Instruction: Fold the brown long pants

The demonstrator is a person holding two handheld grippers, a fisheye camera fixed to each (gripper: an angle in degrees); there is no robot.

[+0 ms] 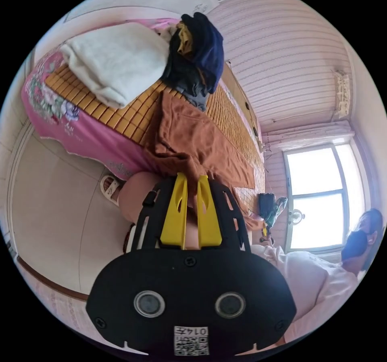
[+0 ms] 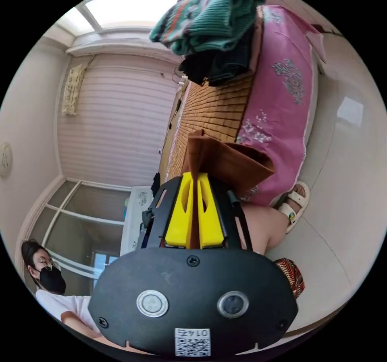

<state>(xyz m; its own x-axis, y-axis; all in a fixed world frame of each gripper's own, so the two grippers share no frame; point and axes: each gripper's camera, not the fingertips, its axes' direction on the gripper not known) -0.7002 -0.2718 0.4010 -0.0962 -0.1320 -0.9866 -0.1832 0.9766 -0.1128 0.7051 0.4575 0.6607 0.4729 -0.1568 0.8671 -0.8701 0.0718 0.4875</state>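
Observation:
The brown long pants lie spread along a bamboo mat on the bed, one end hanging over the bed's side. In the left gripper view my left gripper has its yellow jaws closed on the hanging brown cloth. In the right gripper view the pants bunch up at the bed's edge, and my right gripper is shut on a fold of them, with cloth showing between the jaws.
A folded white blanket and a dark heap of clothes sit on one end of the bed. A green knit pile sits on the other end. A pink flowered sheet hangs down. The person's knee and sandal are on the tiled floor.

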